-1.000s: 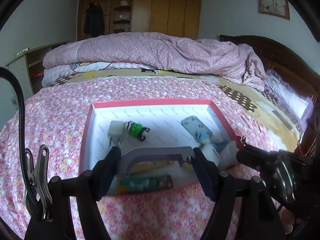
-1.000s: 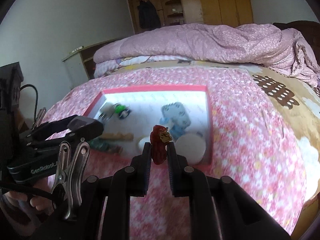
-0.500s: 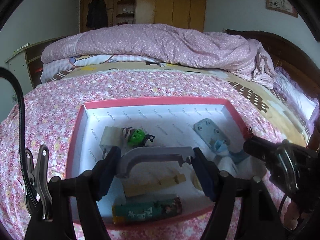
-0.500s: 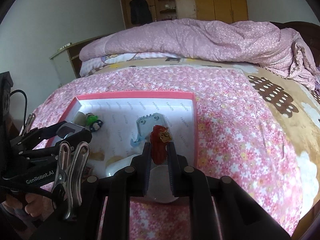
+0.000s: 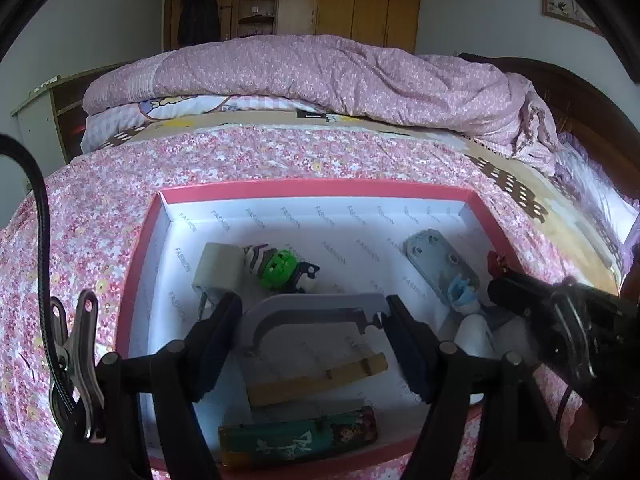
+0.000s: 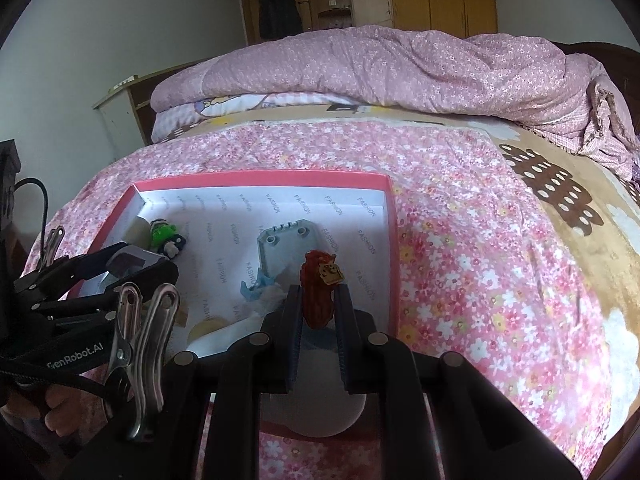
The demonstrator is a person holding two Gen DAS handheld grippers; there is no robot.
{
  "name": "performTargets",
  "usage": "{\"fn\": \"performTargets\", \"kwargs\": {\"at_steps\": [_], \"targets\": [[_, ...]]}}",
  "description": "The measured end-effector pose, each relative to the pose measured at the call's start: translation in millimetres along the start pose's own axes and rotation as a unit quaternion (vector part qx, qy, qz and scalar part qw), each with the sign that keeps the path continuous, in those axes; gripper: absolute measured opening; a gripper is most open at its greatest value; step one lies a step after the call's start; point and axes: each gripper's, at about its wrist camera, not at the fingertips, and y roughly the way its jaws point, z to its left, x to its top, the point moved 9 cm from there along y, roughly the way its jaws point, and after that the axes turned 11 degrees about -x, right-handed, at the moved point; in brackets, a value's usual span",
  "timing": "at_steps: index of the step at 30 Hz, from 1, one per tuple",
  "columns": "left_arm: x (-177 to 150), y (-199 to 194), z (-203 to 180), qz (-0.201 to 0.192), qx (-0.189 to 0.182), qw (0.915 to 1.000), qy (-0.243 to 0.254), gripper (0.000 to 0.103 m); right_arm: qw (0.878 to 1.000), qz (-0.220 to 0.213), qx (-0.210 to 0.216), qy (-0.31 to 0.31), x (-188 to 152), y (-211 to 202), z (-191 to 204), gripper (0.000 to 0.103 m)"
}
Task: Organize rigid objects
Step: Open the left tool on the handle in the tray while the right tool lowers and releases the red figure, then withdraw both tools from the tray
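A pink-rimmed white box (image 5: 312,190) lies on the bed; it also shows in the right wrist view (image 6: 256,178). My left gripper (image 5: 314,330) is shut on a grey curved bracket (image 5: 308,312) and holds it above the box's middle. My right gripper (image 6: 318,312) is shut on a small red-brown figure (image 6: 318,290) over the box's near right part. In the box lie a white plug (image 5: 220,266), a green toy (image 5: 278,268), a grey plate (image 5: 438,264), a wooden piece (image 5: 316,378) and a green lighter (image 5: 300,438).
A rolled pink quilt (image 5: 320,80) lies across the far side of the bed. A dark headboard (image 5: 568,96) stands at the right, a wardrobe (image 5: 340,0) behind. The right gripper shows at the left view's right edge (image 5: 560,316).
Both grippers have moved forward and over the box with their objects still held. The box now looks nearer and larger in both views.
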Motion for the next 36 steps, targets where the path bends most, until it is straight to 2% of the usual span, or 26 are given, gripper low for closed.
{"fn": "performTargets", "kwargs": {"at_steps": [6,9,12,18,22,29,36], "targets": [[-1,-2,-5,-0.004,-0.002,0.9999,0.014,0.077,1.000,0.000,0.005,0.007,0,1,-2,0.017],[1,-4,-7,-0.007,0.011,0.9997,0.023,0.079,1.000,0.001,0.007,0.009,0,1,-2,0.023],[1,-5,-5,-0.007,0.017,0.9997,0.018,0.079,1.000,-0.006,0.003,0.009,1,-2,-3,0.028],[-1,-9,2,-0.003,0.019,0.9998,-0.001,0.079,1.000,-0.014,0.002,0.009,4,-10,-3,0.029],[-1,-15,4,-0.001,0.013,0.9998,-0.014,0.079,1.000,-0.021,0.001,0.018,4,-18,-3,0.042],[1,-32,3,-0.010,0.018,0.9996,-0.021,0.079,0.999,-0.036,0.006,0.018,5,-38,2,0.043],[-8,-48,4,0.001,0.026,0.9993,-0.028,0.079,0.999,-0.047,0.016,0.011,-4,-61,12,0.045]]}}
